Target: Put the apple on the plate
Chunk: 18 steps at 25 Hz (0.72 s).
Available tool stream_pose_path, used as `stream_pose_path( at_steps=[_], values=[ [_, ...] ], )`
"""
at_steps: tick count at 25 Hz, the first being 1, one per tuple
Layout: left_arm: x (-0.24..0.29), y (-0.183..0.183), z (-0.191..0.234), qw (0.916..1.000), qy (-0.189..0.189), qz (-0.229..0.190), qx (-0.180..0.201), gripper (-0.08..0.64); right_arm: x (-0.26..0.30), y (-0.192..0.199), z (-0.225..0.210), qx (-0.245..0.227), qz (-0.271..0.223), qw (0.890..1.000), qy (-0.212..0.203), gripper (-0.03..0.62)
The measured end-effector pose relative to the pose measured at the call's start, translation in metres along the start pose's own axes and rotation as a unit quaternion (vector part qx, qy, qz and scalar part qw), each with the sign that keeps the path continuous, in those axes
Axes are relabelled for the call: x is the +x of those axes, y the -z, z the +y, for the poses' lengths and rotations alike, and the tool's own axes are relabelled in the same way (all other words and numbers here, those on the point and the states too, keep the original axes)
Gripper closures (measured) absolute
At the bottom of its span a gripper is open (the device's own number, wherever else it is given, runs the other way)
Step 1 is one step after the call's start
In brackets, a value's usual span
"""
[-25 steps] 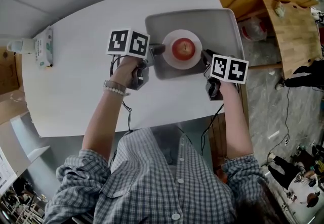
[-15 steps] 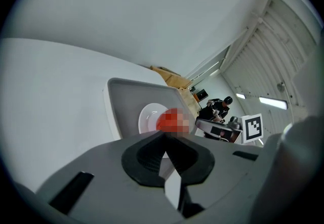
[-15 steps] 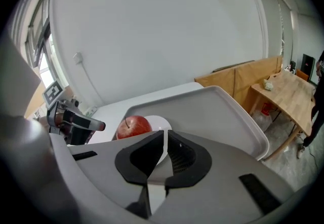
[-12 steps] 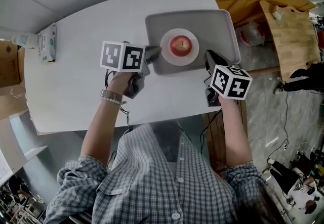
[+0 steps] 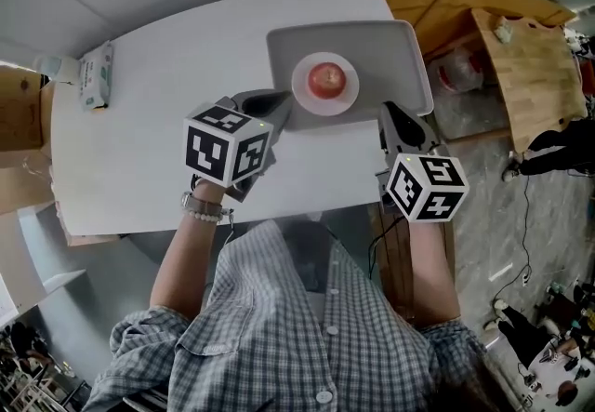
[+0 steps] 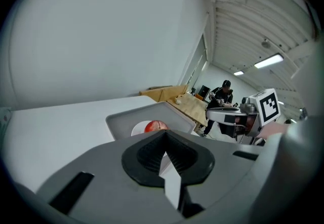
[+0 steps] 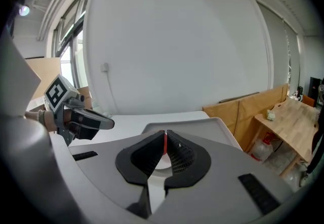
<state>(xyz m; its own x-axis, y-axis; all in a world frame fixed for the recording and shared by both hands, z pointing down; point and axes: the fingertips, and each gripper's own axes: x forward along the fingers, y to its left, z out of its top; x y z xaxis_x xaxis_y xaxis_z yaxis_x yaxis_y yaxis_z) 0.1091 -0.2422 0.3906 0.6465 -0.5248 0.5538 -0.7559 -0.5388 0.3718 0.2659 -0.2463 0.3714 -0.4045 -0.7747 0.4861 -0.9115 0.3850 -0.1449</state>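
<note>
Apple (image 5: 326, 78) is sitting on the small white plate (image 5: 303, 96), which is lying inside the grey tray (image 5: 395, 52), upper centre of the head view. Placement looks done, by judgement.

Left gripper (image 5: 279, 101) is hovering by the tray's lower-left corner, jaws drawn together with nothing between them. The apple is lying up and to the right of its tips.

Right gripper (image 5: 391, 114) is hanging at the tray's lower-right corner, jaws likewise closed and empty, with the apple up and to the left. The left one is looking slightly nearer.

The apple is round, so there is no long axis to mind.

Writing: the marker cubes are showing only black-and-white squares. The packet (image 5: 96, 75) at upper left is carrying print too small to read.
</note>
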Motion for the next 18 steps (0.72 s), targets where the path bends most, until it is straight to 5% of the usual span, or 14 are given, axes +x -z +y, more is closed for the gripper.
stream_pose_path(
  at_steps=[9, 18],
  values=[
    [-0.067, -0.010, -0.025, 0.9976, -0.017, -0.067, -0.006, 0.552, -0.057, -0.029, 0.017, -0.039, -0.081, 0.996, 0.005, 0.561],
    [-0.096, -0.005, -0.049, 0.9918, -0.060, -0.090, 0.068, 0.552, -0.087, -0.055, 0.034, -0.115, -0.124, 0.986, 0.015, 0.561]
  ],
)
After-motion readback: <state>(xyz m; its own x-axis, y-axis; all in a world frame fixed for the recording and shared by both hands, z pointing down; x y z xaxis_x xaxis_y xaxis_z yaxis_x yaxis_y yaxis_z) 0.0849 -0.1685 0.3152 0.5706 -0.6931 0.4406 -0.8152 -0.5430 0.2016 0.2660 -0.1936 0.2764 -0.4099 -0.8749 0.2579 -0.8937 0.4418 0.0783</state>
